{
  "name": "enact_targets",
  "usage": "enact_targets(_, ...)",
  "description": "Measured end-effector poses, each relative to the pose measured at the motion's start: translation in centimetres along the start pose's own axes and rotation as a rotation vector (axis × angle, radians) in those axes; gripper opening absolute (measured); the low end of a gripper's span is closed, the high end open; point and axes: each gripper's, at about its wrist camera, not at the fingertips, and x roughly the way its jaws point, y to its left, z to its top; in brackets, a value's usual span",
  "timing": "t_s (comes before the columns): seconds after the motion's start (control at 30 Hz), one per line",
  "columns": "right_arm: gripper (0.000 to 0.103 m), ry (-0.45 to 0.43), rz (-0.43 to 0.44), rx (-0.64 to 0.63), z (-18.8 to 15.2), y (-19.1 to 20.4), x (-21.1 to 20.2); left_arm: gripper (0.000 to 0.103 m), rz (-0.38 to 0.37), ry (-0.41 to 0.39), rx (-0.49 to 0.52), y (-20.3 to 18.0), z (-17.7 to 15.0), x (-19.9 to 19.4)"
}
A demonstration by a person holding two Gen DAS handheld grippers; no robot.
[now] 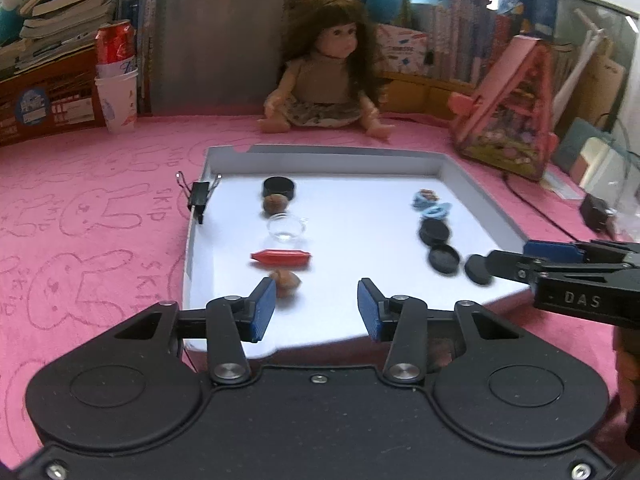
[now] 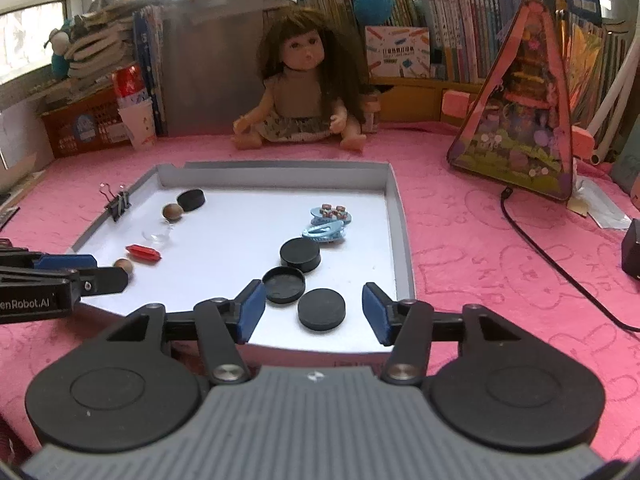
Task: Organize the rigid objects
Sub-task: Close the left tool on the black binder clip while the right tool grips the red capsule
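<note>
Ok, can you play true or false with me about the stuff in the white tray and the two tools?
1. Both tools hold nothing. True: the left tool and right tool are open and empty.
2. The red piece sits outside the tray. False: it lies inside, near the left side.
3. Four black round caps are in the tray. True.
4. The doll lies in the tray. False: it sits on the pink cloth behind it.

White letters "DAS" are printed on the black right gripper [image 1: 505, 261]. "enRobot.AI" appears on the black left gripper [image 2: 110, 276]. The word "SKIP" is embossed repeatedly, beside rabbit outlines, on the pink table mat [image 1: 100, 208].
</note>
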Motion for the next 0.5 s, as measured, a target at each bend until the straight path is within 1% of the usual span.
enact_targets(0.13,0.075,-0.039,-0.018,-0.034,-0.4,0.2,-1.7,0.043,-0.056,-0.01,0.012,-0.6,-0.9,-2.1)
enact_targets(0.27,0.076,-0.069,-0.05,-0.068,-0.7,0.2,-3.2,0.043,-0.125,-0.008,0.045,-1.7,-1.9,-4.0)
enact_targets(0.4,0.076,-0.072,-0.038,-0.068,-1.4,-0.1,-4.2,0.042,-0.185,0.018,0.066,-3.1,-3.4,-4.7)
enact_targets(0.43,0.076,-0.073,-0.037,-0.07,-1.6,-0.1,-4.3,0.042,-0.192,0.024,0.073,-3.5,-3.7,-4.6)
enact_targets(0.5,0.076,-0.076,-0.038,-0.078,-2.0,-0.2,-4.6,0.04,-0.177,0.042,0.065,-4.1,-4.4,-3.9)
